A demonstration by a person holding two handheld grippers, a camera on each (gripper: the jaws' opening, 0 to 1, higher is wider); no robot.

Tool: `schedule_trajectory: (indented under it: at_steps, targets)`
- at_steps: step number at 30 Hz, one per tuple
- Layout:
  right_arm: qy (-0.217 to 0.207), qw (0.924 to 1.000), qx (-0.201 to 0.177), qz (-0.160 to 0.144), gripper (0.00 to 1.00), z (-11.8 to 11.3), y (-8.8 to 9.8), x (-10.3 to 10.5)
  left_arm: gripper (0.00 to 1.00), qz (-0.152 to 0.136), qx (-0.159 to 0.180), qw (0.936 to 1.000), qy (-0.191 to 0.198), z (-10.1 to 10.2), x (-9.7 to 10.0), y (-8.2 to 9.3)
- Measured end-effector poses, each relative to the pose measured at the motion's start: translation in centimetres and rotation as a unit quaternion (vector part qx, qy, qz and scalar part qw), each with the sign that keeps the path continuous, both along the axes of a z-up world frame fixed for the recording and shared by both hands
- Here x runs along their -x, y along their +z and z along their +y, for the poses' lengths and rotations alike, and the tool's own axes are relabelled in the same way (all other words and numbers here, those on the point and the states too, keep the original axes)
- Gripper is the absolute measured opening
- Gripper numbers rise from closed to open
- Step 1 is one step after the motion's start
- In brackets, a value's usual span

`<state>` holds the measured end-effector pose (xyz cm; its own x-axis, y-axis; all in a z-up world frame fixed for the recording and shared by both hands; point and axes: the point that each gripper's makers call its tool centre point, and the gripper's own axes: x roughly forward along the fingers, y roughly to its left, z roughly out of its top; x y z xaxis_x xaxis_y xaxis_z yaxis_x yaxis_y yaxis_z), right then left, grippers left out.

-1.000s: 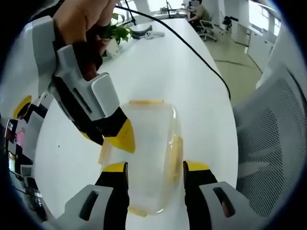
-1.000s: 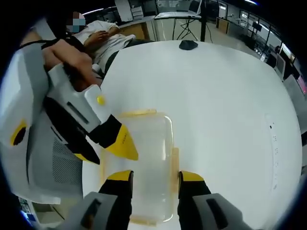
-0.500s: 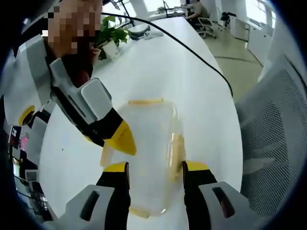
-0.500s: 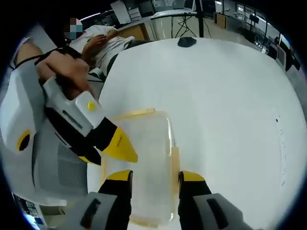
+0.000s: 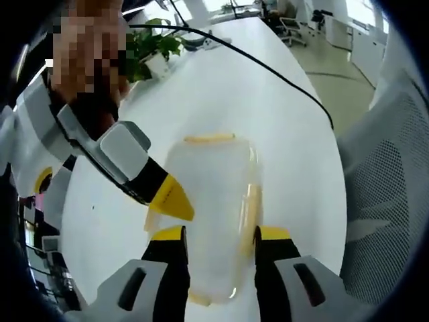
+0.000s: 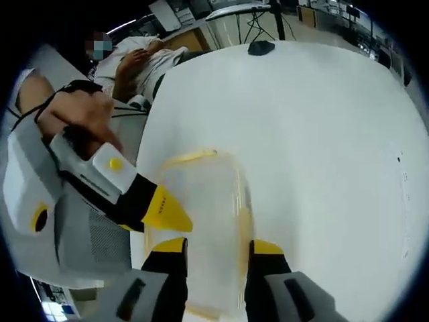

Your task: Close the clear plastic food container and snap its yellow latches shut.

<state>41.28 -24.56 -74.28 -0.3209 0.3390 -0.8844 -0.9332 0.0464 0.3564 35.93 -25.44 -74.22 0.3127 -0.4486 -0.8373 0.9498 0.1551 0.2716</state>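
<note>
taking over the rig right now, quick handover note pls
Left hand-held gripper: open, jaws astride the near end of the clear container.
Right hand-held gripper: open, jaws astride the container's opposite end.
Each gripper's yellow tip also shows in the other's view, at the container's side edge.
The container sits on the white table with its lid on.
Yellow latches show along the edges; I cannot tell which are snapped.
Left to do: press each latch down and check all sides.

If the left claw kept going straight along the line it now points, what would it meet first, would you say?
Probably the clear food container: it lies directly ahead of the left claw, between its open jaws, on the white table. Depth is hard to judge.
</note>
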Motion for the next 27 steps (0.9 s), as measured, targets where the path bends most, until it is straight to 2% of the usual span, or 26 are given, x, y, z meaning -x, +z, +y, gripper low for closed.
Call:
schedule_trajectory:
  at_steps: [2,3,4,6,10,14,18,27]
  targets:
    - [0.0,0.9999,-0.009,0.005,0.27,-0.16,0.06,-0.01,0.34,-0.002,0.001,1.0,-0.003,0.03,-0.09,-0.04]
    - [0.002,0.9999,-0.009,0.008,0.26,-0.12,0.0,0.0,0.34,-0.001,0.002,1.0,-0.002,0.04,-0.19,-0.04]
    - [0.003,0.9999,-0.008,0.01,0.26,-0.13,-0.03,0.0,0.34,-0.014,-0.003,0.9999,-0.004,0.07,-0.35,0.18]
    - [0.001,0.9999,-0.003,0.015,0.27,-0.07,-0.07,0.09,0.34,-0.014,-0.003,0.9999,-0.004,0.05,-0.27,0.2]
    - [-0.001,1.0,0.007,0.003,0.3,-0.19,-0.12,0.26,0.34,-0.017,0.0,0.9998,-0.005,0.17,-0.2,0.27]
    - [-0.021,0.9978,-0.059,-0.018,0.31,-0.23,0.17,0.12,0.35,-0.024,0.002,0.9997,-0.003,0.07,-0.14,0.27]
    - [-0.03,0.997,-0.067,-0.027,0.33,-0.18,0.11,0.29,0.35,-0.025,0.006,0.9997,-0.001,0.08,-0.16,0.24]
    - [-0.022,0.9989,-0.038,-0.015,0.33,0.19,-0.07,0.12,0.35,-0.028,0.007,0.9996,-0.002,0.09,-0.19,0.27]
